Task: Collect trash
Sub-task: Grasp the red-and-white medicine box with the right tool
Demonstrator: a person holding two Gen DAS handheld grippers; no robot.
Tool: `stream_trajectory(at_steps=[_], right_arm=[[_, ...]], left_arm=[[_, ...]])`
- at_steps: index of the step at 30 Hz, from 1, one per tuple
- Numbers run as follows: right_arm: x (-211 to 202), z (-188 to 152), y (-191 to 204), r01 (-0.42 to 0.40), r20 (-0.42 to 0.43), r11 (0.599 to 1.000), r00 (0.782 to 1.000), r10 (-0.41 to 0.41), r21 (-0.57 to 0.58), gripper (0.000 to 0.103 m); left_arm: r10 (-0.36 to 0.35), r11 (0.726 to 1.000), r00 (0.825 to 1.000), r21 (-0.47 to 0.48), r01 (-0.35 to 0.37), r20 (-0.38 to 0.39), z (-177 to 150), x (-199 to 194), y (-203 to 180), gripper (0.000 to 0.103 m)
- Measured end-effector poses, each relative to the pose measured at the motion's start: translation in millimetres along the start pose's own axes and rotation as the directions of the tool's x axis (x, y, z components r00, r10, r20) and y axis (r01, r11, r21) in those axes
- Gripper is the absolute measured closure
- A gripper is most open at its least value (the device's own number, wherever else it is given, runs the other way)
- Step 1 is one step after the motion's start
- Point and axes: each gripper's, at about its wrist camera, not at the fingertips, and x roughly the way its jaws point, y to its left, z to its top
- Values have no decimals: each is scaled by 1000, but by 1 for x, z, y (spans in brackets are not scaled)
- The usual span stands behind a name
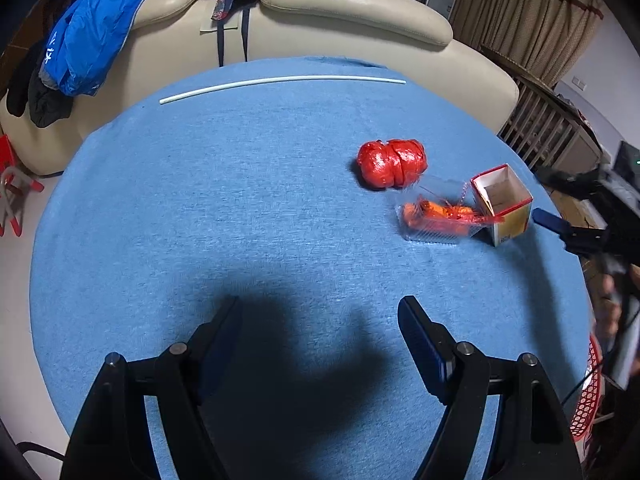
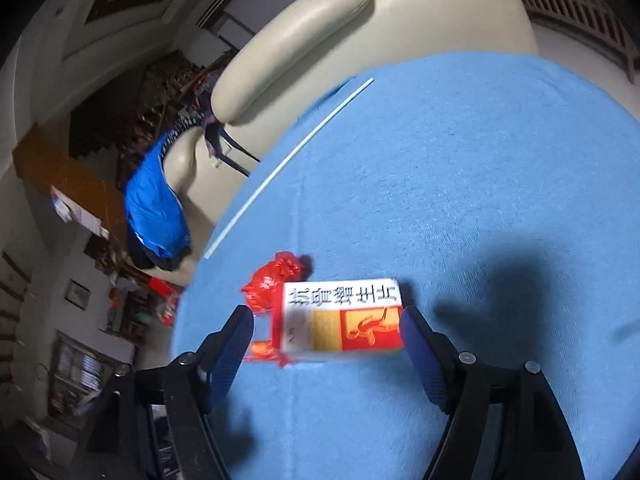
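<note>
Cream leather sofa [image 1: 340, 12] behind blue-clothed table [image 1: 200, 200] — blue jacket [image 1: 92, 40] draped over its back. Brown curtains [image 1: 520, 12] at right, wooden slatted railing [image 1: 552, 132] below. Pale floor [image 1: 12, 280] at left — dim indoor light.

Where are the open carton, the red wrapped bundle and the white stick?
open carton [image 1: 505, 205], left wrist view, on its side wall.
red wrapped bundle [image 1: 391, 163], left wrist view, its middle.
white stick [image 1: 280, 81], left wrist view, mid-length.

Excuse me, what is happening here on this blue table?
A person holds two grippers over a round table with a blue cloth. The right gripper is open around an empty red, white and yellow cardboard box, not squeezing it. Beside the box lie a clear plastic tray and a crumpled red plastic ball. The left gripper hangs open and empty.
</note>
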Motion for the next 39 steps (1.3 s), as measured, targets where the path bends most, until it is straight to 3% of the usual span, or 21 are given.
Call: stream_trajectory(at_steps=[4,6,9,11,13,16,18,20,23,28,33,37,39], right_arm=[[16,8,-9,7,-1,999,1000,-7,46,15],[30,8,-10,14,-41,998,999,-12,58,15],[35,-2,-6,-102,-114,990,987,113,99,15],[23,-29,6,-222,-153,967,959,239,123,15],[13,-52,18,-268,-209,959,937,282,92,15],[-5,-64,26,-217,-207,976,956,210,-13,15],[-18,-53,32,-82,-121,985,991,64,-151,15],[-18,-42,35,-17,-81,975,997,-1,-220,15],[1,-27,37,11,-92,980,995,-30,-201,15],[21,-17,41,66,-32,993,997,-69,-100,15],[48,-19,60,173,-33,973,983,-180,-150,15],[51,-35,42,212,-99,969,969,-225,-127,16],[39,-50,24,179,-133,980,973,-190,-92,17]], left_arm=[[2,1000,1000,-14,-2,-3,-1,1,7,24],[-1,1000,1000,-20,1,-12,-1,4,9,24],[0,1000,1000,-20,0,-9,-4,3,12,24],[0,1000,1000,-25,0,-8,-5,3,14,24],[2,999,1000,-35,-3,-11,-7,5,18,24],[7,999,1000,-36,-8,-21,-7,9,22,24],[8,999,1000,-36,-9,-23,-8,10,23,24],[9,999,1000,-37,-9,-19,-8,9,22,24],[11,999,1000,-37,-12,-19,-10,7,20,24],[30,999,999,-34,-30,-14,-7,8,20,24],[50,997,999,-51,-50,-3,-1,6,29,24],[59,996,998,-67,-58,3,-1,4,39,24],[59,995,998,-75,-59,1,-1,6,43,24]])
